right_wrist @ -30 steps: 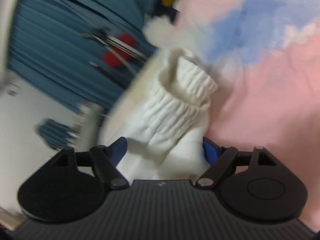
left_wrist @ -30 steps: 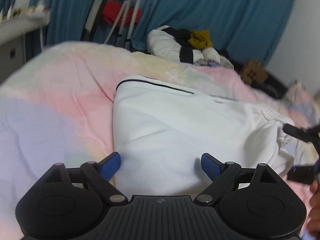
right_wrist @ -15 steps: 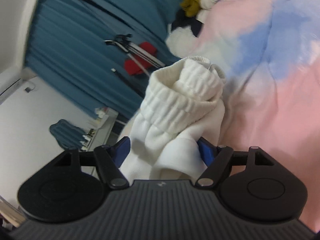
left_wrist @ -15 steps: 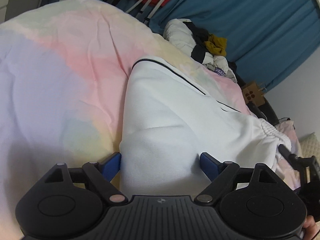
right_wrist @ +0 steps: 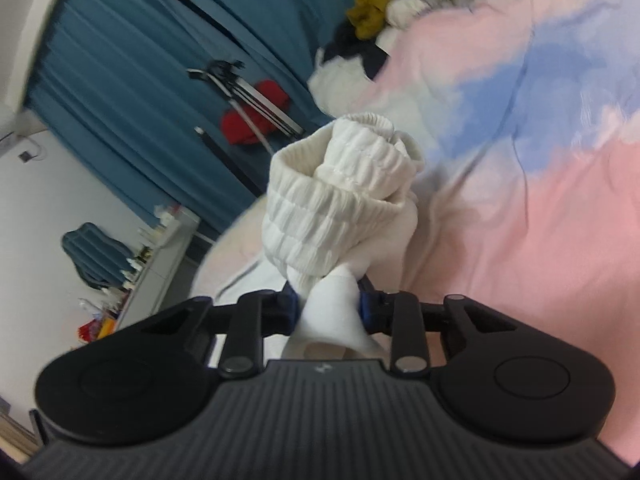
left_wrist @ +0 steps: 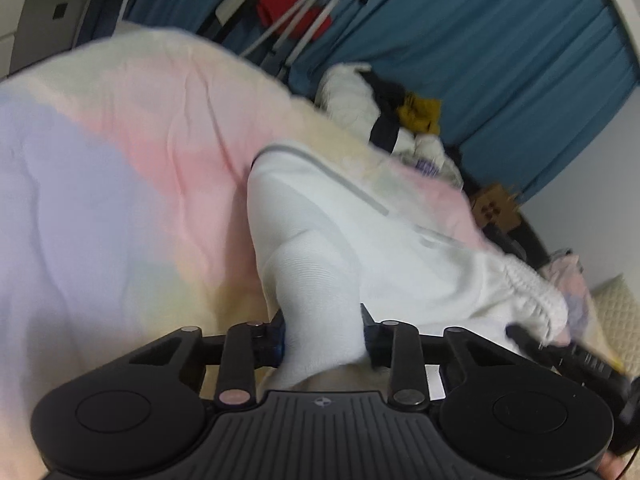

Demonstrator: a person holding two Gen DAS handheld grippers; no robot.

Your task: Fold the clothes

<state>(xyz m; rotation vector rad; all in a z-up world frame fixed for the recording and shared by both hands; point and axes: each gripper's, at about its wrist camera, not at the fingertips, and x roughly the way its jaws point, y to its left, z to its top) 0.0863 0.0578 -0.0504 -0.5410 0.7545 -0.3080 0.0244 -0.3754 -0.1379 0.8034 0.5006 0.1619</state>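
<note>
The white knit garment with a grey stripe is being pinched at one end by the left tool, and its gathered elastic waistband by the right tool, likely so it can be lifted off the pastel quilted bed for a fold.

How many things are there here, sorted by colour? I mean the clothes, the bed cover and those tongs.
White: 1, the white garment held by both tongs
Pastel: 1, the bed cover
Black: 2, the left tongs and the right tongs
Mixed white, black and yellow: 1, the heap of clothes at the far end; its pieces are too blurred to count
Total: 5
</note>
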